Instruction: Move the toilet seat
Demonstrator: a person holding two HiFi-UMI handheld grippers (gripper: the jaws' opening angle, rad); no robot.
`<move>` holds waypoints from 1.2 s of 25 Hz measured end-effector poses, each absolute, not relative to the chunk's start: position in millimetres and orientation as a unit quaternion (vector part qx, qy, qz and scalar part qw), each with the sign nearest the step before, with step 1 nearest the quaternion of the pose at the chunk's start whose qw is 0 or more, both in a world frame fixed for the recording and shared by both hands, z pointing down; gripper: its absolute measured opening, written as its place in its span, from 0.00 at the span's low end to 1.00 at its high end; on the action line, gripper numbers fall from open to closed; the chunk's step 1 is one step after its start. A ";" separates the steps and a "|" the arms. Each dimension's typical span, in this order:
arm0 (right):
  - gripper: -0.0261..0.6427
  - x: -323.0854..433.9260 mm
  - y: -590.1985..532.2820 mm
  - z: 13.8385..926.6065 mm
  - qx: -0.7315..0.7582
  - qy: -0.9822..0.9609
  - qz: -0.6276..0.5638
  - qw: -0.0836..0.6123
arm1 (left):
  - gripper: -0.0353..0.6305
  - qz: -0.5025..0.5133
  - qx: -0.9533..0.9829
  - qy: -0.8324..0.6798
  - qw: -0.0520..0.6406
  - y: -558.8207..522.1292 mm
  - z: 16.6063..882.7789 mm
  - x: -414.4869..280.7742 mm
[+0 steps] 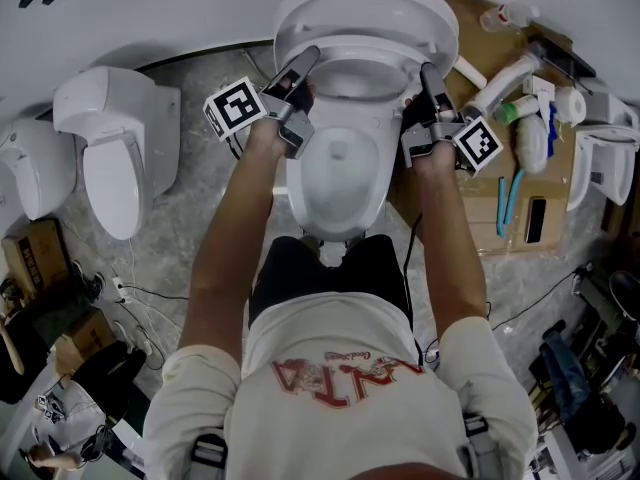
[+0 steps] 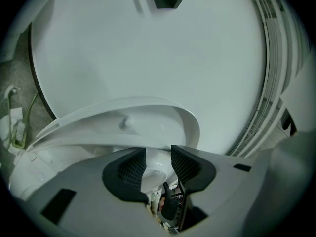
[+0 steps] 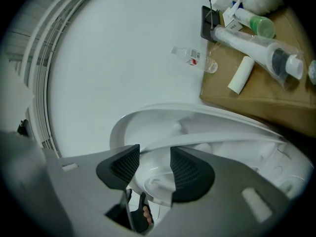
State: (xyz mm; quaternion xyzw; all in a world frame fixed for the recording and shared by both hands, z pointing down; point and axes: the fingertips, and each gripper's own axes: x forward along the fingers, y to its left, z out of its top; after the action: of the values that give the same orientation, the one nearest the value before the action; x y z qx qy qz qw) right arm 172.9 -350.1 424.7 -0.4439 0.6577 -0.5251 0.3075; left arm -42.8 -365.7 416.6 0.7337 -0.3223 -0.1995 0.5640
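Observation:
The white toilet seat (image 1: 365, 23) stands tilted up off the white toilet bowl (image 1: 340, 173) in the head view, directly in front of the person. My left gripper (image 1: 306, 60) grips its left side and my right gripper (image 1: 428, 72) its right side. In the left gripper view the seat's curved rim (image 2: 123, 113) runs into my left gripper (image 2: 158, 164), and the white edge fills the gap between the black pads. The right gripper view mirrors this: the seat rim (image 3: 197, 118) sits between the pads of my right gripper (image 3: 154, 167).
A second toilet (image 1: 110, 153) stands to the left, with another (image 1: 28, 173) beyond it. On the right lies a cardboard sheet (image 1: 470, 218) with white pipes, bottles and tools, and a further toilet (image 1: 605, 163). A water bottle (image 3: 195, 58) lies on the floor. Boxes and cables crowd the lower left.

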 end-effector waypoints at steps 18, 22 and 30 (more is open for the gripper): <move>0.07 179.6 -306.4 393.0 -0.464 0.717 -0.464 0.235 | 0.19 -0.127 0.774 -0.359 0.506 -315.2 394.4 -65.3; 0.04 173.9 -280.8 378.1 -0.462 0.737 -0.446 0.212 | 0.12 -0.128 0.778 -0.361 0.498 -290.0 377.9 -73.7; 0.04 182.3 -224.9 340.6 -0.474 0.769 -0.397 0.163 | 0.08 -0.141 0.798 -0.369 0.455 -237.0 320.3 -74.1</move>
State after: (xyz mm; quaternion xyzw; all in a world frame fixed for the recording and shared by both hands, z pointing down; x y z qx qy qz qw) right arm 182.3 -224.9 340.6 -0.4738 0.7691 -0.3968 0.1630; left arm -74.1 -237.0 320.3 0.7981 -0.3691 -0.1407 0.4550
